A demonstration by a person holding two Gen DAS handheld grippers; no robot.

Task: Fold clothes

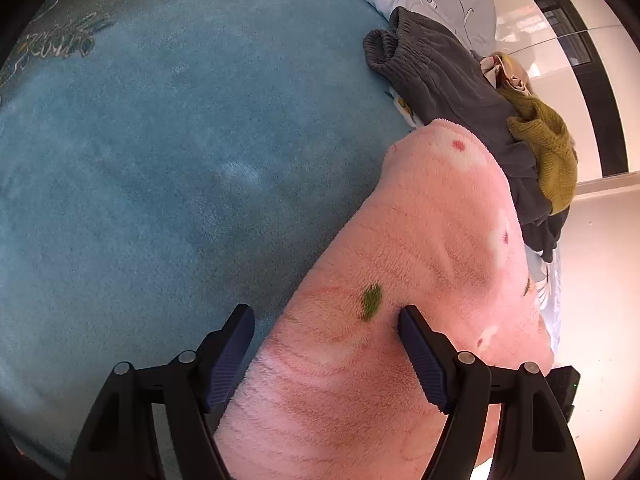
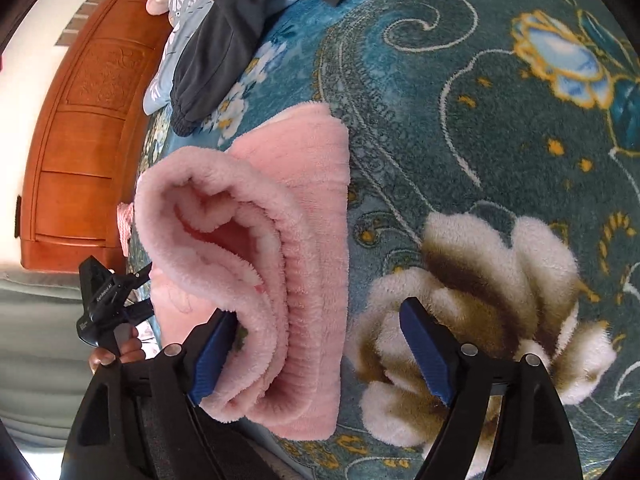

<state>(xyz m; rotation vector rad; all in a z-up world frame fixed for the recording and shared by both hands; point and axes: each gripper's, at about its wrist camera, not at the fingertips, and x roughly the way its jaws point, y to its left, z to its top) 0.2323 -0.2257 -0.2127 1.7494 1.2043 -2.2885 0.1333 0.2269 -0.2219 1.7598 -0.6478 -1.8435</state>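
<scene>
A pink fleece garment (image 1: 420, 264) with small red and green marks lies folded on the teal blanket (image 1: 168, 152). My left gripper (image 1: 326, 344) is open, its jaws wide apart, with the garment's edge between them and the right finger (image 1: 420, 356) on the fleece. In the right wrist view the same garment (image 2: 280, 248) shows as a thick folded bundle with layered edges. My right gripper (image 2: 320, 348) is open around the bundle's near end, the left finger (image 2: 214, 356) against the fleece. The left gripper's body (image 2: 104, 304) shows at the far left, held by a hand.
A dark grey garment (image 1: 444, 80) and an olive knitted one (image 1: 548, 152) lie piled past the pink one, near the bed's edge. The grey one also shows in the right wrist view (image 2: 224, 40). A wooden headboard (image 2: 80, 128) stands to the left. The blanket carries a floral pattern (image 2: 480, 280).
</scene>
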